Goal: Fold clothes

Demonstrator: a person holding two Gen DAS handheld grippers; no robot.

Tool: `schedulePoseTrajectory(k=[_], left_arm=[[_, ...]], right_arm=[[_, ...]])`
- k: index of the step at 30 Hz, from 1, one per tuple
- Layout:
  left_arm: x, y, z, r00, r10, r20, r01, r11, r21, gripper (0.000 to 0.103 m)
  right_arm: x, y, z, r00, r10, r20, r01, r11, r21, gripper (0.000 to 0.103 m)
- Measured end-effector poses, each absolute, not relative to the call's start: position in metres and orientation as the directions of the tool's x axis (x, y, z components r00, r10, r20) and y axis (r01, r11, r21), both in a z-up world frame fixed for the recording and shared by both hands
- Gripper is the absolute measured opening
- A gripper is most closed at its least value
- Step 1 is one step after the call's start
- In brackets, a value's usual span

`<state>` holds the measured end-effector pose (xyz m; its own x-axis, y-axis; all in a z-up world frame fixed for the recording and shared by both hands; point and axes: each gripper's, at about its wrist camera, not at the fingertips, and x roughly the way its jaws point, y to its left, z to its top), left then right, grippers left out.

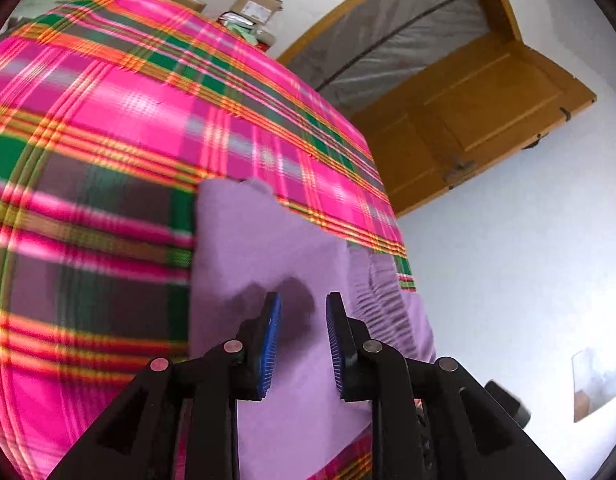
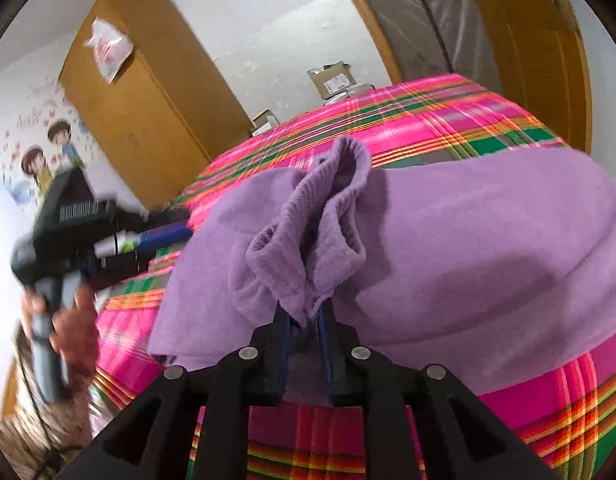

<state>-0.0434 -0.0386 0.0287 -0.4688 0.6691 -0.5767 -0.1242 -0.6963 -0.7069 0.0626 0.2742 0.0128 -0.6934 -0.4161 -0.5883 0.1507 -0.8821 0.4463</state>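
A bed takes up most of both views, covered by a plaid bedspread (image 1: 108, 128) of smooth woven cloth in hot pink with green, grey and orange stripes; it lies flat and taut out to its far edge. Behind it rise a white plaster wall, a honey-coloured panelled wooden door (image 1: 468, 120) at the right, and, in the right wrist view, a tall plain wooden wardrobe (image 2: 148, 108) at the far left with a crumpled plastic bag (image 2: 108, 46) on its top corner. Cardboard boxes (image 1: 254, 6) stand beyond the far side of the bed.

The lilac sweater (image 2: 468, 248) lies on the bedspread near the close edge, a soft, fuzzy knit spread in a broad, rounded slab. Its ribbed cuff or hem (image 2: 336, 204) is bunched into upright folds, the ribbing forming an open loop at the top.

The right gripper (image 2: 306, 322) has black angular arms with round metal pins and thin blue pads; its fingers are pinched together on the lower end of that ribbed bunch, lifting it off the flat body of the garment.

The left gripper (image 1: 302, 340) hovers just above a flat stretch of the sweater, its ridged blue pads (image 1: 270, 344) parted with nothing between them and a dark shadow on the knit below. A pleated ribbed band (image 1: 376, 292) lies just to its right.

In the right wrist view the left gripper shows blurred at the far left, held in a hand (image 2: 68, 320).
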Motion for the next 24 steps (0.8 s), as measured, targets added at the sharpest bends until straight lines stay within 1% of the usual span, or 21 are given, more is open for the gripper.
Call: schedulePoseTrajectory(k=[1,4,8,11,13,15,17,20,21,22,23,24], left_arm=[[-0.041,-0.040,0.027,-0.472,0.665,-0.579,-0.119,-0.699,-0.705,0.023],[-0.032,-0.043,0.022,-0.474,0.659,-0.584,-0.107,-0.702,-0.705,0.023],[-0.024,-0.046,0.017,-0.475,0.652,-0.592,-0.091,-0.705,-0.703,0.023],[-0.021,-0.044,0.015,-0.476,0.639,-0.604,-0.092,-0.720,-0.688,0.023],[-0.019,-0.042,0.014,-0.477,0.630,-0.613,-0.093,-0.730,-0.677,0.023],[-0.017,-0.041,0.013,-0.478,0.621,-0.621,-0.094,-0.740,-0.667,0.023],[-0.015,-0.040,0.012,-0.478,0.615,-0.627,-0.092,-0.745,-0.661,0.023],[-0.015,-0.040,0.011,-0.476,0.616,-0.628,-0.090,-0.745,-0.662,0.023],[-0.015,-0.040,0.010,-0.475,0.616,-0.629,-0.089,-0.745,-0.661,0.023],[-0.015,-0.040,0.010,-0.474,0.616,-0.630,-0.089,-0.745,-0.661,0.023],[-0.015,-0.040,0.010,-0.473,0.616,-0.630,-0.089,-0.745,-0.661,0.023],[-0.014,-0.040,0.010,-0.472,0.616,-0.631,-0.089,-0.745,-0.661,0.023]], right_arm=[[0.062,0.278,0.014,-0.700,-0.411,-0.585,0.139,-0.881,0.453,0.024],[0.064,0.288,0.022,-0.729,-0.405,-0.552,0.136,-0.876,0.463,0.035],[0.062,0.303,0.033,-0.759,-0.406,-0.510,0.136,-0.864,0.485,0.042],[0.047,0.309,0.034,-0.750,-0.416,-0.515,0.128,-0.855,0.503,0.048],[0.035,0.312,0.032,-0.734,-0.429,-0.526,0.125,-0.847,0.516,0.048],[0.019,0.311,0.024,-0.701,-0.430,-0.569,0.100,-0.849,0.518,0.049],[0.012,0.307,0.015,-0.661,-0.479,-0.577,0.122,-0.828,0.548,0.050],[0.003,0.296,0.004,-0.622,-0.481,-0.617,0.125,-0.840,0.528,0.049],[0.001,0.293,0.001,-0.614,-0.480,-0.626,0.128,-0.844,0.521,0.048],[0.000,0.292,0.001,-0.619,-0.472,-0.628,0.128,-0.849,0.512,0.038],[-0.002,0.291,0.001,-0.624,-0.464,-0.629,0.128,-0.854,0.504,0.030],[-0.001,0.294,0.001,-0.627,-0.470,-0.622,0.125,-0.848,0.515,0.026]])
